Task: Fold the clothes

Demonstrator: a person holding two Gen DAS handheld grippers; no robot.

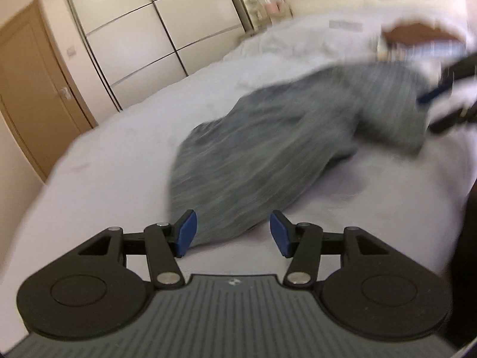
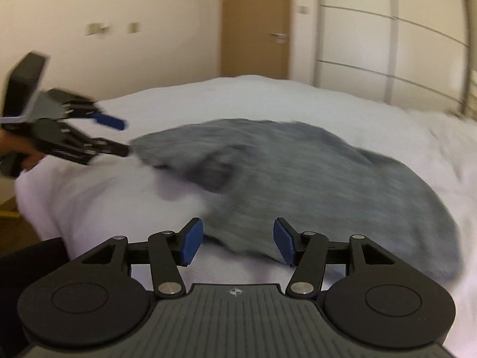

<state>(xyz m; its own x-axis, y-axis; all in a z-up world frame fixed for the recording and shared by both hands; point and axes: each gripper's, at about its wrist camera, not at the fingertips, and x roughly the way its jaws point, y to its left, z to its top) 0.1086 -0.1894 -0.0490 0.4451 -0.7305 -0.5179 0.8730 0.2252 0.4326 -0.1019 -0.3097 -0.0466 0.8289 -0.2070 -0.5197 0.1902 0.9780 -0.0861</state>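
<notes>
From the left wrist camera, the grey garment lies in a loose heap on the white bed, and the left gripper hangs just short of its near edge with its blue pads spread wide, nothing between them. At the far right edge the right gripper shows as a blur beside the cloth's far end. From the right wrist camera, the same garment sprawls across the bed, and the right gripper stands with jaws wide apart over the nearest hem, holding nothing. The left gripper sits at the left by a corner of the cloth, also spread; whether it touches the fabric is lost in blur. I judge this the start of folding: next, each claw needs to close on an edge and spread the garment flat.
</notes>
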